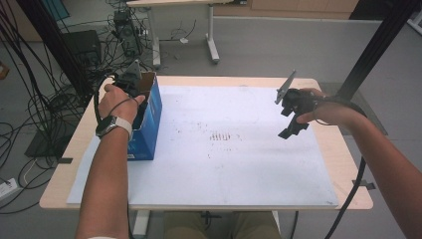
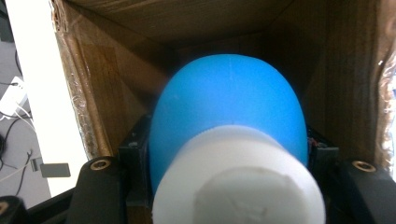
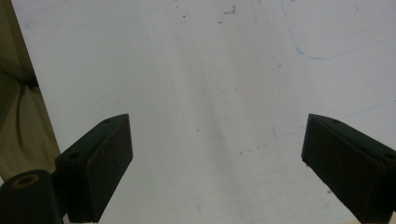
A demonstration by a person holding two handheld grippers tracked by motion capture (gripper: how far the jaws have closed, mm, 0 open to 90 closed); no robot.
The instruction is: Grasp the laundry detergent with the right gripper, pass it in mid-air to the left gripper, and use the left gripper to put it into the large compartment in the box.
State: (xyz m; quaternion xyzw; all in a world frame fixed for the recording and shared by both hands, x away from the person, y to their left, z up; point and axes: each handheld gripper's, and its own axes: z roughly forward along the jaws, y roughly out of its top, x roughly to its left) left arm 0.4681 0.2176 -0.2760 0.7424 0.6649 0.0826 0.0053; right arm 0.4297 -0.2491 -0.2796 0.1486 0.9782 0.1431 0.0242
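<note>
1. Blue-and-white object (image 2: 229,126): rounded blue body with a white cylindrical end toward the camera, seen in the left gripper view. It sits clamped between the two black jaws of the left gripper (image 1: 130,82) and lies inside the cardboard box, brown walls close on all sides.

2. Cardboard box (image 1: 149,119): blue printed outside, plain brown inside, top open. It stands at the far left of the white sheet, near the table's left edge. The left gripper points down into its opening.

3. Left gripper: held in the left hand (image 1: 117,102), which wears a wristwatch (image 1: 110,124). Jaws drawn in narrow, pressing on the blue-and-white object.

4. Right gripper (image 1: 289,124): held in the right hand (image 1: 321,112) above the right part of the sheet, well apart from the box. Its jaws stand wide with nothing between them; the right gripper view shows bare white surface beyond them.

5. White sheet (image 1: 234,164): covers most of the wooden table (image 1: 343,149); faint reddish marks near its middle.

6. Cables (image 1: 30,114): black, hanging and coiled on the floor to the left of the table.
</note>
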